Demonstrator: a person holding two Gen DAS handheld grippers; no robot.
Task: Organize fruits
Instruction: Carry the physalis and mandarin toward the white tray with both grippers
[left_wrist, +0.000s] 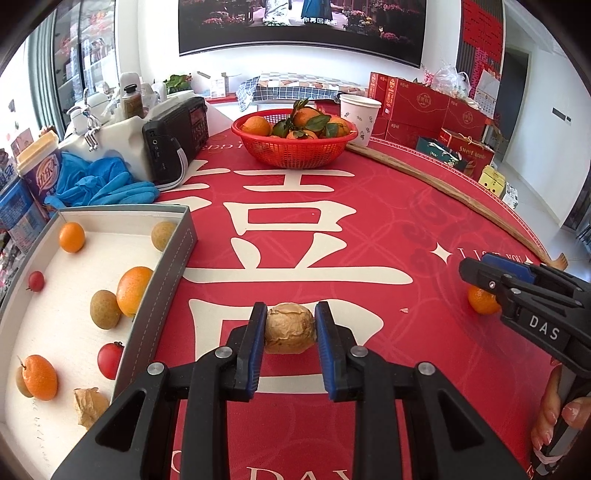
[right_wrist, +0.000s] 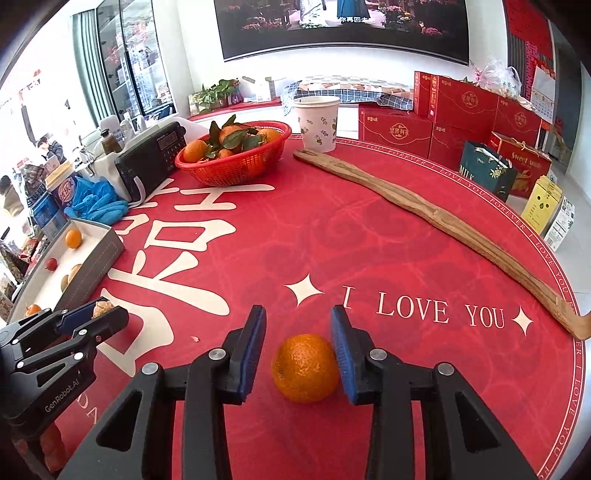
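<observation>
The jaws of the left gripper are pressed against both sides of a wrinkled brown fruit, pinching it just above or on the red tablecloth, while the jaws of the right gripper stand spread around a small orange, the right pad touching its skin and the left pad a little apart from it. Both fruits sit to the right of the grey-walled box, the brown one near its wall and the orange well beyond. The box already holds oranges, brownish round fruits, small red tomatoes and another wrinkled brown fruit, so it is probably where the loose pieces are being collected. Taking one fruit with each hand looks like a way to clear the cloth in fewer trips. The red basket of leafy oranges stands farther back from the box.
</observation>
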